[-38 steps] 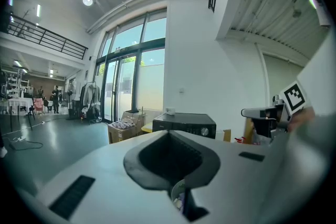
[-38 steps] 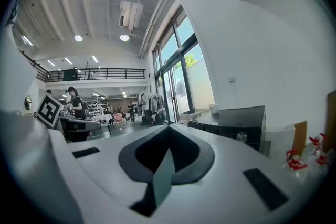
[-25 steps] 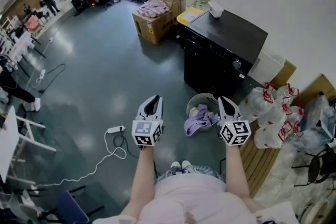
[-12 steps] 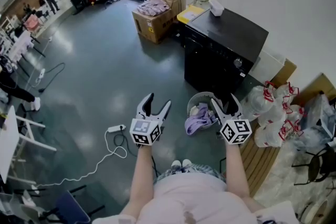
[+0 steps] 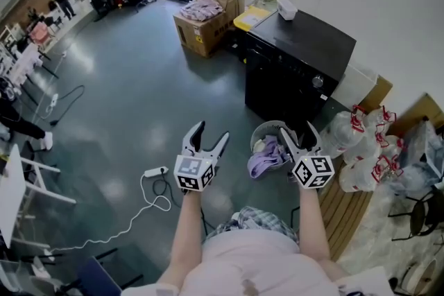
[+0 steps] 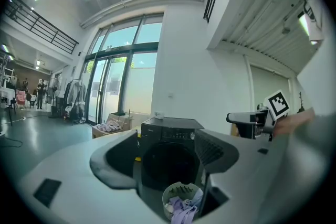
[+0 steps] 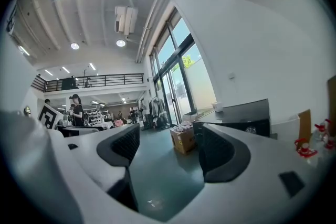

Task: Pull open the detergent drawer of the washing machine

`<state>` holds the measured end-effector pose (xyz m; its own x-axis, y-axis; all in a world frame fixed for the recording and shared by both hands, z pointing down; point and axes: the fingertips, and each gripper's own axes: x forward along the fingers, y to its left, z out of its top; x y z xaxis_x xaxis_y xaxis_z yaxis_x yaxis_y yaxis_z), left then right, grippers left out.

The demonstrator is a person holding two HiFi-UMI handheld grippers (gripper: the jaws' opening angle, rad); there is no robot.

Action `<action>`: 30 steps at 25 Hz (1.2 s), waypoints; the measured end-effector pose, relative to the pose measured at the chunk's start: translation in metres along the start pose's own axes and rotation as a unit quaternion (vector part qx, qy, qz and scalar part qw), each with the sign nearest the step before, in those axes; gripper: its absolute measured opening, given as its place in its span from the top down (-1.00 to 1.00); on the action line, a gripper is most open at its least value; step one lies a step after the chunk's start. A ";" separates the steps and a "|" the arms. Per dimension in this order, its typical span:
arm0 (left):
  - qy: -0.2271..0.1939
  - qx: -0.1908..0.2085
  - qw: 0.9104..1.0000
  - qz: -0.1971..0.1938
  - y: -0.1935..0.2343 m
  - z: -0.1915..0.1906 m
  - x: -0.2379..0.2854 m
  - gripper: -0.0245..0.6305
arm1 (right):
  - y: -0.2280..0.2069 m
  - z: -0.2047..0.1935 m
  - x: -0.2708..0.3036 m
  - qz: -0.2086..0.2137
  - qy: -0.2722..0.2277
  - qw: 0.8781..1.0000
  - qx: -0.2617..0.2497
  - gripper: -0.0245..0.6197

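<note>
The black washing machine (image 5: 298,59) stands against the white wall, well ahead of both grippers; its control strip with a round knob (image 5: 318,82) faces me, and the drawer front is too small to make out. In the left gripper view the washing machine (image 6: 157,136) shows between the jaws at a distance. My left gripper (image 5: 211,132) is held in the air with its jaws opening and nothing between them. My right gripper (image 5: 298,132) hovers above the basket, jaws also opening and empty; its own view has the washing machine (image 7: 236,118) off to the right.
A round laundry basket (image 5: 270,142) with lilac clothes sits on the floor before the machine. Cardboard boxes (image 5: 205,28) stand to the machine's left. A power strip and white cable (image 5: 154,171) lie left of my feet. Tied plastic bags (image 5: 361,149) pile up at the right.
Both grippers went from shut to wide open over the last second. The hands stayed nearly where they were.
</note>
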<state>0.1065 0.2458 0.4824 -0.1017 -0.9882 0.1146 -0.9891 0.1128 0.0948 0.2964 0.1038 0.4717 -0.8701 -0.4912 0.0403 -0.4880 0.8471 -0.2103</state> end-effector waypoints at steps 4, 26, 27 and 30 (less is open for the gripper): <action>0.008 0.005 1.000 -0.004 0.007 -0.006 0.000 -0.08 | -0.003 -0.004 0.003 -0.015 -0.004 1.000 0.003 -0.22; 0.036 0.034 0.998 -0.024 0.115 -0.016 0.146 -0.08 | -0.059 -0.018 0.187 -0.026 -0.014 0.999 -0.011 -0.22; 0.039 0.034 0.998 -0.025 0.125 -0.015 0.158 -0.08 | -0.063 -0.016 0.204 -0.029 -0.014 0.999 -0.009 -0.22; 0.041 0.029 0.998 -0.029 0.159 -0.007 0.201 -0.08 | -0.074 -0.008 0.253 -0.038 -0.013 0.999 -0.014 -0.22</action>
<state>-0.0701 0.0659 0.5270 -0.0376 -0.9809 0.1907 -0.9978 0.0471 0.0456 0.1117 -0.0818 0.5058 -0.8281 -0.5597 0.0307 -0.5554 0.8119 -0.1799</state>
